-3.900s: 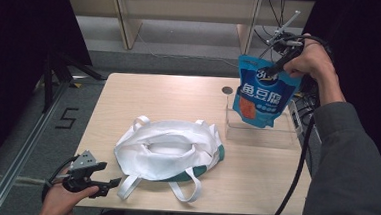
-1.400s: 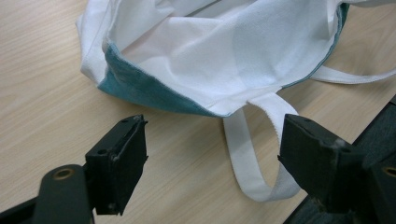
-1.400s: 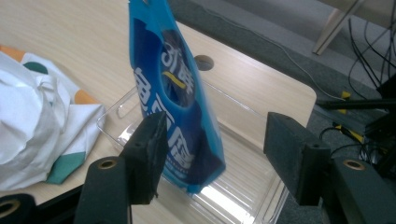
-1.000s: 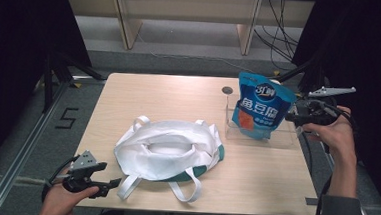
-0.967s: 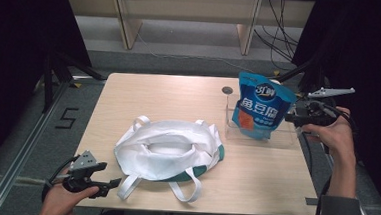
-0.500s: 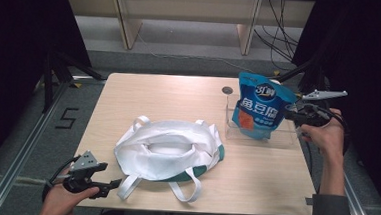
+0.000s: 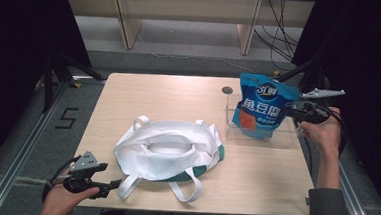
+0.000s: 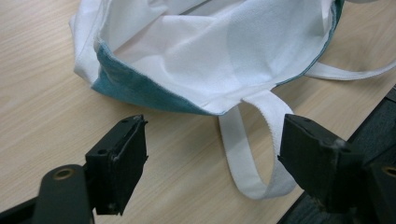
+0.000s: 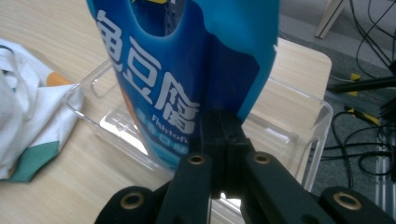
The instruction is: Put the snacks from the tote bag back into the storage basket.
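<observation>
A blue snack bag (image 7: 261, 112) with white lettering stands upright with its lower end inside a clear plastic bin (image 7: 286, 139) at the table's right. My right gripper (image 7: 292, 109) is shut on the bag's right edge; in the right gripper view the jaws pinch the blue bag (image 9: 187, 70) over the clear bin (image 9: 308, 126). A white tote bag (image 7: 168, 151) with a teal base lies open mid-table. My left gripper (image 7: 111, 187) is open at the front left edge. In the left gripper view its gripper (image 8: 212, 168) straddles the tote's handle strap (image 8: 252, 154) without touching.
The wooden table (image 7: 179, 102) has a small dark round mark (image 7: 226, 90) behind the bin. The tote (image 9: 28, 116) lies left of the bin. Cables (image 7: 278, 37) and shelf legs stand on the floor beyond the table's back edge.
The right hand came down from above to the bin's right side, lowering the blue bag into the bin. Over the last second it barely shifted. The left gripper stayed put.
</observation>
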`<state>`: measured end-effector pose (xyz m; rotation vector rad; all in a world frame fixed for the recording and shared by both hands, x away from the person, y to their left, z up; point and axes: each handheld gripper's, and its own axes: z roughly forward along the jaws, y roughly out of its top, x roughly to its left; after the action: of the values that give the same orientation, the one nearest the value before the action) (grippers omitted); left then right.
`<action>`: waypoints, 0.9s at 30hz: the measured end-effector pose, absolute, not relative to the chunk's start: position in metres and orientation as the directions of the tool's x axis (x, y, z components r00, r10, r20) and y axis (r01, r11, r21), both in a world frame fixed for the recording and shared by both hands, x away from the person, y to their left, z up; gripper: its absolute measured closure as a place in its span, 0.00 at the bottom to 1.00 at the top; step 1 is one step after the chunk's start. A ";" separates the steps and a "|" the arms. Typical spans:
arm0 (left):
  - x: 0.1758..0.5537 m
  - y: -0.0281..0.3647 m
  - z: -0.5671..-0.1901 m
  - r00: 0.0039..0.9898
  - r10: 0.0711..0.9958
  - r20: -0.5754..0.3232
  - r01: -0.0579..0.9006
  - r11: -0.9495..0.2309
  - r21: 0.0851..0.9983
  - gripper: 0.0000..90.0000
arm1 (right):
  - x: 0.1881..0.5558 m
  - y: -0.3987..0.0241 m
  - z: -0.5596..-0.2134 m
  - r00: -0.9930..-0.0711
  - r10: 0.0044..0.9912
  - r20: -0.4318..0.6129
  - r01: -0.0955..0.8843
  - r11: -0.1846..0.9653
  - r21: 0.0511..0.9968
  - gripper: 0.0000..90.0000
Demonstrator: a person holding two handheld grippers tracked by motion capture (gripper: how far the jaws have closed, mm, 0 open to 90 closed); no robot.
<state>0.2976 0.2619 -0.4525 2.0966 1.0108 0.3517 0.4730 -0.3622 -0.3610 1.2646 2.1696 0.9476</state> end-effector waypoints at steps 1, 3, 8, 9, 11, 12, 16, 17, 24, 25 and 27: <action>0.297 0.262 -0.452 0.649 0.757 -0.071 0.548 -0.401 0.734 0.25 | 0.474 -0.362 -0.361 -0.464 0.885 -0.033 0.560 0.322 0.763 1.00; 0.298 0.263 -0.451 0.656 0.752 -0.062 0.545 -0.416 0.728 0.25 | 0.477 -0.364 -0.364 -0.465 0.885 -0.036 0.560 0.325 0.762 1.00; 0.298 0.263 -0.451 0.658 0.750 -0.060 0.546 -0.421 0.724 0.25 | 0.486 -0.367 -0.366 -0.455 0.890 -0.034 0.571 0.321 0.756 1.00; 0.298 0.263 -0.452 0.654 0.753 -0.066 0.548 -0.413 0.727 0.25 | 0.486 -0.366 -0.366 -0.444 0.896 -0.017 0.585 0.305 0.751 1.00; 0.298 0.263 -0.452 0.658 0.751 -0.063 0.547 -0.419 0.725 0.25 | 0.492 -0.368 -0.370 -0.458 0.887 -0.051 0.525 0.317 0.790 1.00; 0.297 0.262 -0.452 0.648 0.758 -0.080 0.559 -0.401 0.726 0.25 | 0.491 -0.367 -0.369 -0.444 0.896 -0.018 0.550 0.289 0.784 1.00; 0.297 0.261 -0.453 0.641 0.763 -0.089 0.562 -0.386 0.732 0.25 | 0.493 -0.367 -0.371 -0.438 0.899 -0.005 0.558 0.276 0.783 1.00; 0.297 0.261 -0.453 0.640 0.763 -0.090 0.562 -0.385 0.732 0.25 | 0.494 -0.367 -0.371 -0.451 0.892 -0.020 0.547 0.294 0.784 1.00; 0.297 0.261 -0.452 0.641 0.762 -0.091 0.555 -0.379 0.740 0.25 | 0.483 -0.365 -0.365 -0.420 0.908 0.012 0.596 0.266 0.757 0.97; 0.297 0.261 -0.452 0.638 0.764 -0.090 0.556 -0.377 0.741 0.25 | 0.482 -0.363 -0.364 -0.429 0.903 0.025 0.584 0.256 0.770 0.96; 0.296 0.261 -0.451 0.641 0.763 -0.082 0.552 -0.384 0.740 0.25 | 0.479 -0.360 -0.361 -0.438 0.899 0.009 0.576 0.273 0.771 0.92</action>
<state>0.2965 0.2610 -0.4512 2.0909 1.0214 0.3507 0.4785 -0.3597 -0.3605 1.3290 2.1165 1.0034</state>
